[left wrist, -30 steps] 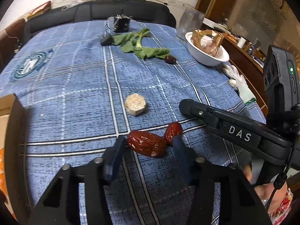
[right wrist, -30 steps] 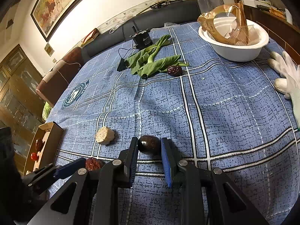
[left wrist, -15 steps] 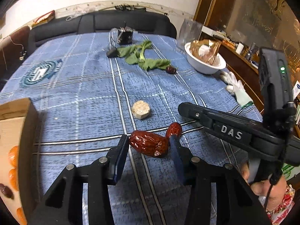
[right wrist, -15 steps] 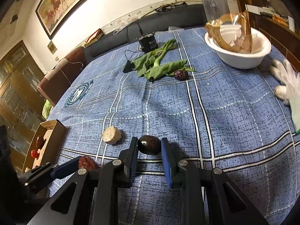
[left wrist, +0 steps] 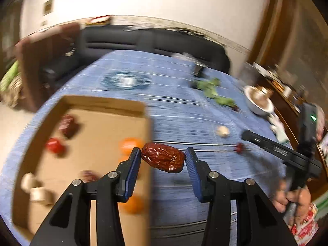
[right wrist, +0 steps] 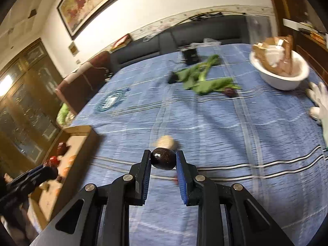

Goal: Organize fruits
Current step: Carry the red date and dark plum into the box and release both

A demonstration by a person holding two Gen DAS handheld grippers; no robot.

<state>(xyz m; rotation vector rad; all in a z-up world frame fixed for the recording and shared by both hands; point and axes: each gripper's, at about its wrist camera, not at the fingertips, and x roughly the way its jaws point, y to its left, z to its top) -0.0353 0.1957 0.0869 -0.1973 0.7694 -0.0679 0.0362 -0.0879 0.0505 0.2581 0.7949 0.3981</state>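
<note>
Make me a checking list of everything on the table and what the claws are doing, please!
Surface: blue checked tablecloth, blurred in places.
Job's things: wrinkled red date in the left claw, beside the cardboard box's right wall; dark round fruit in the right claw; the box holds orange, red and dark fruits; a small red fruit and a dark fruit lie on the cloth.
Clutter: pale round lump, green leaves, white bowl with brown wrapping, white glove, black device.
Claws: both shut on fruit, lifted off the cloth.
Cables: nothing seen clearly.
Surroundings: dark sofa, framed painting, wooden cabinet.
</note>
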